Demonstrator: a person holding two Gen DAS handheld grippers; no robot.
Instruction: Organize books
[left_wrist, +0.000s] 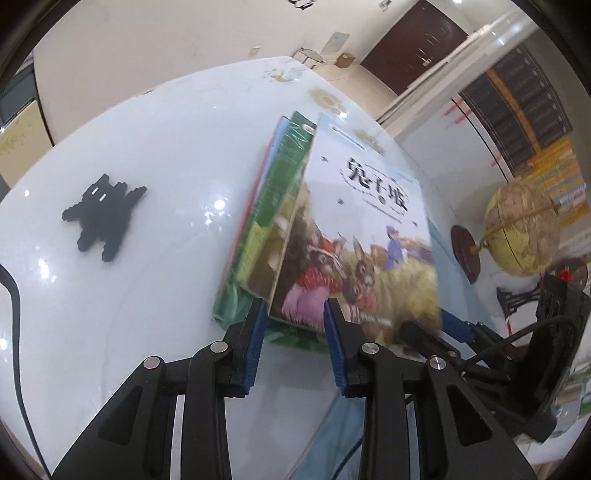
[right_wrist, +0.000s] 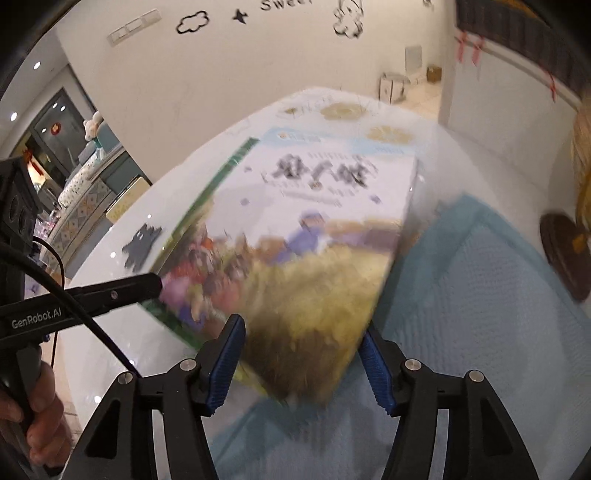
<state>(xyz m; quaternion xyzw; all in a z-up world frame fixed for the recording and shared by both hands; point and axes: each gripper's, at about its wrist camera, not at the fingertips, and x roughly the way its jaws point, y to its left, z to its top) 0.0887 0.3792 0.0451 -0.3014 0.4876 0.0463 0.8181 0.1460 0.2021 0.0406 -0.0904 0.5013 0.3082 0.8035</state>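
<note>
Big glossy white table fills the scene, and at its right side lies a pale blue mat, with the near right corner of the books over its edge. There's the stack of books, a green-covered one low in the pile, and on top the rabbit picture book, its left edge lifted so the cover tilts, badly blurred in the right wrist view. Further right, a yellowed globe on its dark base. On the left of the table, well apart from the books, sits a small black blocky cat figure. The left gripper has its jaws parted around the top book's near left corner, pads not pressing. The right gripper stands wide at the book's near edge, nothing clamped.
</note>
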